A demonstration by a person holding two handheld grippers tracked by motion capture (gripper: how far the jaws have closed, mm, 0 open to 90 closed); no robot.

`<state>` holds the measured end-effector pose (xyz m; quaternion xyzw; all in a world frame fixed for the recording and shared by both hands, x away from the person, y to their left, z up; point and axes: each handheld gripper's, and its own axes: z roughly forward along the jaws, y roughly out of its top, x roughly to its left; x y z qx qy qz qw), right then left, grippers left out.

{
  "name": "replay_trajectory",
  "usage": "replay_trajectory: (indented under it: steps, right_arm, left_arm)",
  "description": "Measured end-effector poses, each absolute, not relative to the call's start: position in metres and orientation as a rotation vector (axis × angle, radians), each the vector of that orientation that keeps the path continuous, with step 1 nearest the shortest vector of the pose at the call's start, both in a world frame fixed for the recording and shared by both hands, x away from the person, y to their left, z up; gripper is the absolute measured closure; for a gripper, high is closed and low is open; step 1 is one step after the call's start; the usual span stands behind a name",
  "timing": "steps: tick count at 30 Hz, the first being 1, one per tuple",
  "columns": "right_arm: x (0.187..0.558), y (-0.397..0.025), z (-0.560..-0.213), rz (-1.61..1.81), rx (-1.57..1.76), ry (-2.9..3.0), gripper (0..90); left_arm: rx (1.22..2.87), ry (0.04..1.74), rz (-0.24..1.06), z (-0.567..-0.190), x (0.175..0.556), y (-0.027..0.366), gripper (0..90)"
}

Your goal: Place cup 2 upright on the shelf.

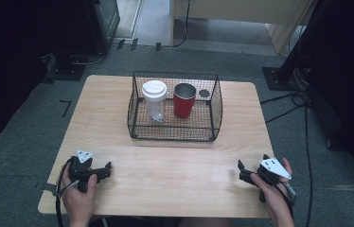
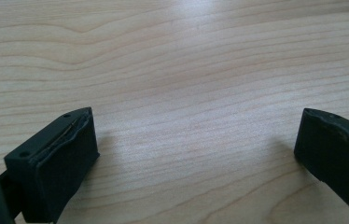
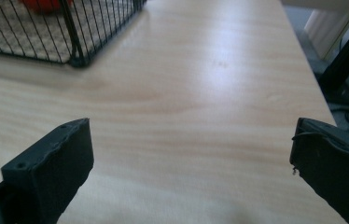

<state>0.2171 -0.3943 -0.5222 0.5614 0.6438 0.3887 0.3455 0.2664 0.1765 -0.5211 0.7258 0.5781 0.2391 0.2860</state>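
A black wire basket (image 1: pixel 215 111) stands at the back middle of the wooden table (image 1: pixel 175 163). Inside it, a clear cup with a white lid (image 1: pixel 154 97) stands upright on the left and a red cup (image 1: pixel 184 100) upright beside it on the right. My left gripper (image 1: pixel 105 171) rests near the front left edge, jaws pointing right. In its own view the left gripper (image 2: pixel 196 135) is open over bare wood. My right gripper (image 1: pixel 241 171) rests at the front right, and in its own view the right gripper (image 3: pixel 191 144) is open, with nothing between its jaws. The basket's corner (image 3: pixel 72 44) lies far ahead to its left.
A small dark round object (image 1: pixel 205 93) lies in the basket's back right corner. Bare wood stretches between the basket and both grippers. Cables (image 1: pixel 288 101) trail over the grey carpet to the right, and dark equipment stands (image 1: pixel 71 66) flank the table.
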Motion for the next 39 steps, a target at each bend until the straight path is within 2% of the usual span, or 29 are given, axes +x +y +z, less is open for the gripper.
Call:
replay_trajectory:
  steps: [13,39]
  right_arm:
    - [0.208,-0.404,-0.529,0.79,1.523,1.911,0.0]
    - [0.207,-0.407,-0.53,0.818,1.67,1.875,0.0]
  left_arm:
    - [1.941,1.545,0.639,-0.521,0.266,0.177,0.0]
    - [1.94,1.546,0.638,-0.521,0.266,0.177,0.0]
